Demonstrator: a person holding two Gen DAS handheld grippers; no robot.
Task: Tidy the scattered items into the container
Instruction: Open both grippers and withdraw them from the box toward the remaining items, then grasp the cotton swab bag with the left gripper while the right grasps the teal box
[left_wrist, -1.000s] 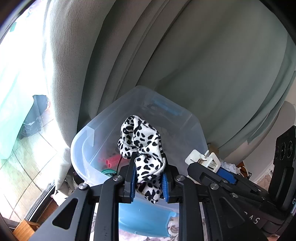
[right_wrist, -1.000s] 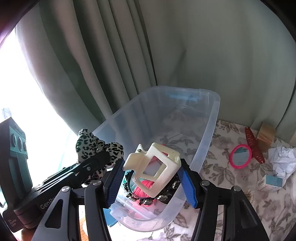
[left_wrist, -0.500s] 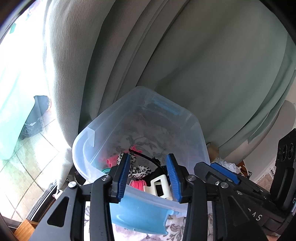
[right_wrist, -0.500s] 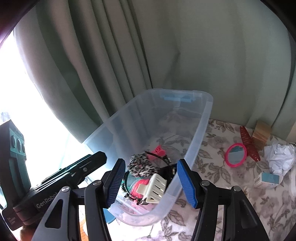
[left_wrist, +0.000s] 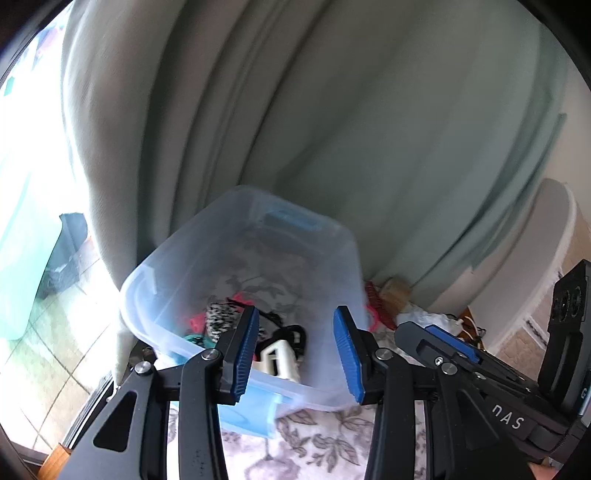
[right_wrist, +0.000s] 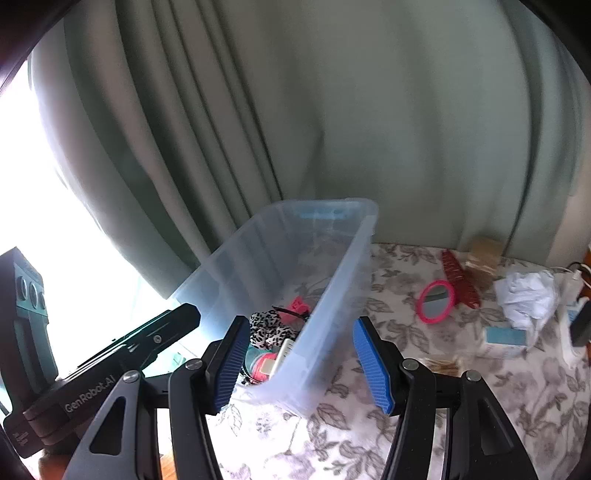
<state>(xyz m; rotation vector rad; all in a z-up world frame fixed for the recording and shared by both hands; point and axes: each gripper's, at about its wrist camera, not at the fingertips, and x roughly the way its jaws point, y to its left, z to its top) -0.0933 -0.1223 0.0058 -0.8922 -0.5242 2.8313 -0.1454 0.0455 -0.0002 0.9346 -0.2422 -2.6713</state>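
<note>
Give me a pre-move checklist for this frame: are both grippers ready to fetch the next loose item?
1. Left gripper open and holding nothing: ok.
2. Right gripper open and holding nothing: ok.
3. Leopard scrunchie lying inside the clear bin: ok.
4. White claw clip inside the bin: ok.
5. Loose items all tidied: not ok; the pink mirror, red clip, crumpled paper and small blue box lie on the floral cloth.
6. Which item comes next: cannot tell.
</note>
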